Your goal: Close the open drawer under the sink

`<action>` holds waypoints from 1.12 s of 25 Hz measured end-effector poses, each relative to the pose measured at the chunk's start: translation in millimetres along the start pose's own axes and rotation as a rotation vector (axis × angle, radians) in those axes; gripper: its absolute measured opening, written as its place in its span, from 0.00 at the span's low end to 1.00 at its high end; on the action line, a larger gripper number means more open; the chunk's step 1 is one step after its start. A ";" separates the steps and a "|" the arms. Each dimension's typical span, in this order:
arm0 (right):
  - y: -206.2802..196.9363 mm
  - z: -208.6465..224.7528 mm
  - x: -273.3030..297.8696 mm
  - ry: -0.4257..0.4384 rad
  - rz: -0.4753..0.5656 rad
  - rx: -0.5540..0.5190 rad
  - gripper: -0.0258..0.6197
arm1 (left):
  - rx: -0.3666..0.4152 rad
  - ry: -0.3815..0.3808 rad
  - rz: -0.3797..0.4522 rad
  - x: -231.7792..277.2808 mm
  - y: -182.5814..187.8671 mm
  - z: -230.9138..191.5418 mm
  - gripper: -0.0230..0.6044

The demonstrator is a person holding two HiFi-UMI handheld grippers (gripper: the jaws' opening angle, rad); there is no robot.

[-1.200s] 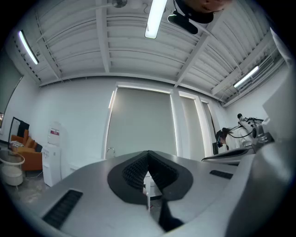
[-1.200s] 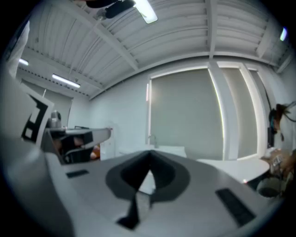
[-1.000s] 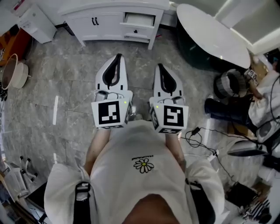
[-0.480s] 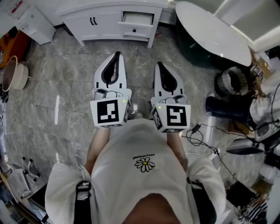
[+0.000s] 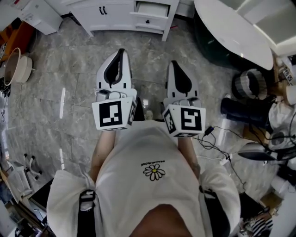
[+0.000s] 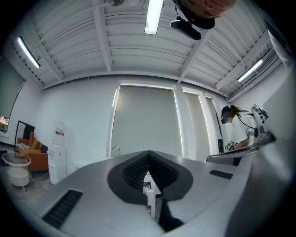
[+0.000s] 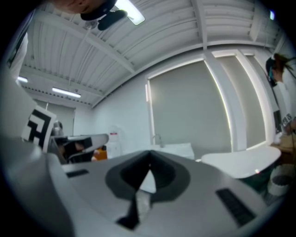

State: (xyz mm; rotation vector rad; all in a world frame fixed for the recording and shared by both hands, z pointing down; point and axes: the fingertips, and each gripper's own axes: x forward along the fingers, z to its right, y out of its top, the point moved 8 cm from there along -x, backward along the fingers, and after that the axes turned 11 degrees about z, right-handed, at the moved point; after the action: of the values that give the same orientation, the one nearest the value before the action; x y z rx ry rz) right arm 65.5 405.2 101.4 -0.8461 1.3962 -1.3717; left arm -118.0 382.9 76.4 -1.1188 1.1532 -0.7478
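The white sink cabinet [image 5: 115, 16] stands at the top of the head view, across the grey stone floor. Its upper right drawer [image 5: 151, 8] is pulled out, with a closed drawer below it. My left gripper [image 5: 122, 51] and right gripper [image 5: 173, 62] are held side by side in front of the person's body, both pointing toward the cabinet and well short of it. Both are shut with nothing between the jaws. In the left gripper view the left gripper [image 6: 148, 153] is closed tip to tip. The right gripper [image 7: 149, 165] looks the same in its own view, with the sink top [image 7: 175, 150] beyond.
A round white table [image 5: 231, 28] stands at the upper right, with dark gear and cables [image 5: 245, 113] on the floor below it. A white box-like unit [image 5: 39, 16] and a pale basin [image 5: 14, 67] are at the left. Another person [image 6: 236, 134] stands far right.
The head view has shifted, so the cabinet now lies nearer the top edge and both grippers sit higher in the picture. Both stay shut and side by side.
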 end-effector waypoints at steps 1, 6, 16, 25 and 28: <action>-0.3 -1.6 1.0 0.005 0.003 -0.009 0.09 | 0.002 0.001 0.005 0.8 0.0 -2.2 0.07; 3.8 -4.9 9.0 0.007 0.031 -0.076 0.09 | -0.016 -0.021 0.032 13.1 -3.1 -8.1 0.07; 6.7 17.3 37.2 -0.039 0.050 -0.125 0.09 | -0.038 -0.088 0.057 57.7 -14.2 -3.2 0.07; -8.5 27.4 102.3 -0.032 0.019 -0.129 0.09 | -0.052 -0.088 0.032 117.6 -42.9 -30.5 0.07; -14.2 33.3 132.8 -0.040 0.003 -0.140 0.09 | -0.057 -0.098 0.023 145.7 -57.5 -44.7 0.07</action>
State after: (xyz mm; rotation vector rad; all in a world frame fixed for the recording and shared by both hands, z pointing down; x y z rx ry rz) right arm 56.3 267.9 97.1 -0.9574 1.4750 -1.2594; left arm -115.7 220.2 84.0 -1.1753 1.1080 -0.6390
